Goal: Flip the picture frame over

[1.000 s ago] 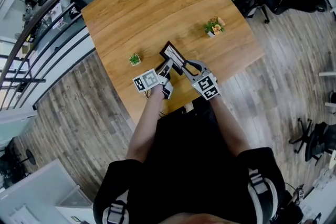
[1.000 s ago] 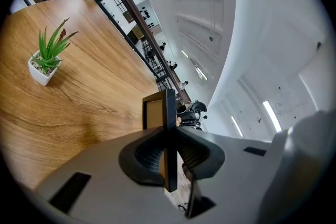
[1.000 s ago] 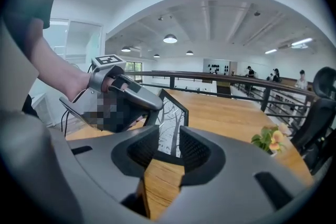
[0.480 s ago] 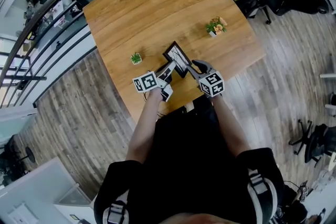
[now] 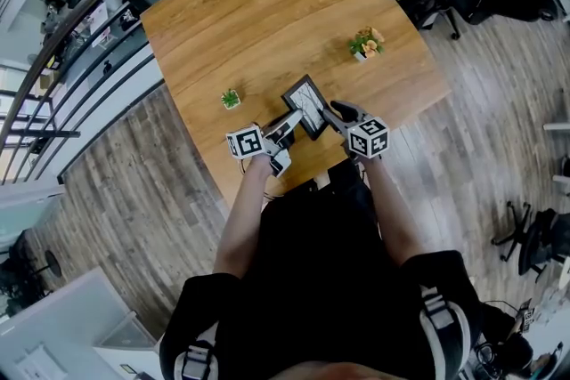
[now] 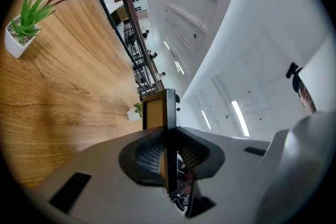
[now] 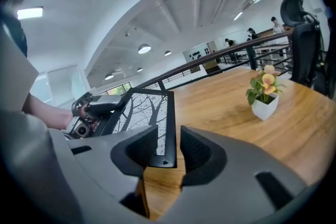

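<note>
The picture frame (image 5: 307,105) was tilted up from the desk (image 5: 267,4) near its front edge, pinched by one side in the left gripper (image 5: 287,124) as pivot for the flip; the right gripper (image 5: 338,113) was seen parted around the opposite corner, likely just guiding

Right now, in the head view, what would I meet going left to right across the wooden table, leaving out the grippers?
small green plant → picture frame → flowering plant
</note>
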{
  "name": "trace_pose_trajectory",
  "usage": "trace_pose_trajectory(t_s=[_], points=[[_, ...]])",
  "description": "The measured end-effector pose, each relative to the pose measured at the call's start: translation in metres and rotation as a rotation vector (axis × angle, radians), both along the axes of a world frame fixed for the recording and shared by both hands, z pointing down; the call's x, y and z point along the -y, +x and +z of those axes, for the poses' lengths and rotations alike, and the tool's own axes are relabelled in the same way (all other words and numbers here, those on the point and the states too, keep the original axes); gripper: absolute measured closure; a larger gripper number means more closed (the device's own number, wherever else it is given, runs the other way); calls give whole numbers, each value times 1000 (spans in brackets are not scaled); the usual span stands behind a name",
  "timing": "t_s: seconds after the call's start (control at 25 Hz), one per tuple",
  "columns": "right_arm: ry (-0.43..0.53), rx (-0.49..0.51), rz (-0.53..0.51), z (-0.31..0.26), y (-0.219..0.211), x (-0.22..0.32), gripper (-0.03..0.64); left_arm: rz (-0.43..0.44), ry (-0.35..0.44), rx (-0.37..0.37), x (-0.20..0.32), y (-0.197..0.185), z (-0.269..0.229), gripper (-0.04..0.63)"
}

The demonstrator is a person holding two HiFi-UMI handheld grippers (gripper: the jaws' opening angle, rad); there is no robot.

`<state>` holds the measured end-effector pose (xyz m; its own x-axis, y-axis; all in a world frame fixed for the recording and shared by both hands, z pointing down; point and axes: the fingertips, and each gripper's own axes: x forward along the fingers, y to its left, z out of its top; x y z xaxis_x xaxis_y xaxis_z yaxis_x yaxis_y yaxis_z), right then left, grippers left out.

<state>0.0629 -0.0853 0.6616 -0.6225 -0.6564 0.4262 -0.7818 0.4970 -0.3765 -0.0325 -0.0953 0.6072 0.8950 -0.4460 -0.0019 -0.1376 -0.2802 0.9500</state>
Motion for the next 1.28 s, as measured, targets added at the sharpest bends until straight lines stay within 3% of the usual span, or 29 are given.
trace_pose_trajectory(t_s=[0.32, 0.68, 0.8, 0.96, 1.12, 1.28], points=[[-65, 137, -78, -5, -3, -1, 472, 53, -28, -75, -9, 1, -2, 508], [-166, 372, -197, -14, -15, -23, 485, 163, 22, -179, -24, -7, -20, 508], [-182, 416, -216, -16, -15, -27, 502, 173, 51, -178, -26, -8, -24, 508], [-174, 412, -214, -15, -14, -26, 511, 164, 101, -124, -23, -11, -13, 508], [-150, 374, -195, -14, -12, -21, 515, 143, 83, -135, -18, -8, -17, 508], [-152, 338, -159, -9, -10, -19, 520, 100, 51, -81, -12, -10, -4, 512]])
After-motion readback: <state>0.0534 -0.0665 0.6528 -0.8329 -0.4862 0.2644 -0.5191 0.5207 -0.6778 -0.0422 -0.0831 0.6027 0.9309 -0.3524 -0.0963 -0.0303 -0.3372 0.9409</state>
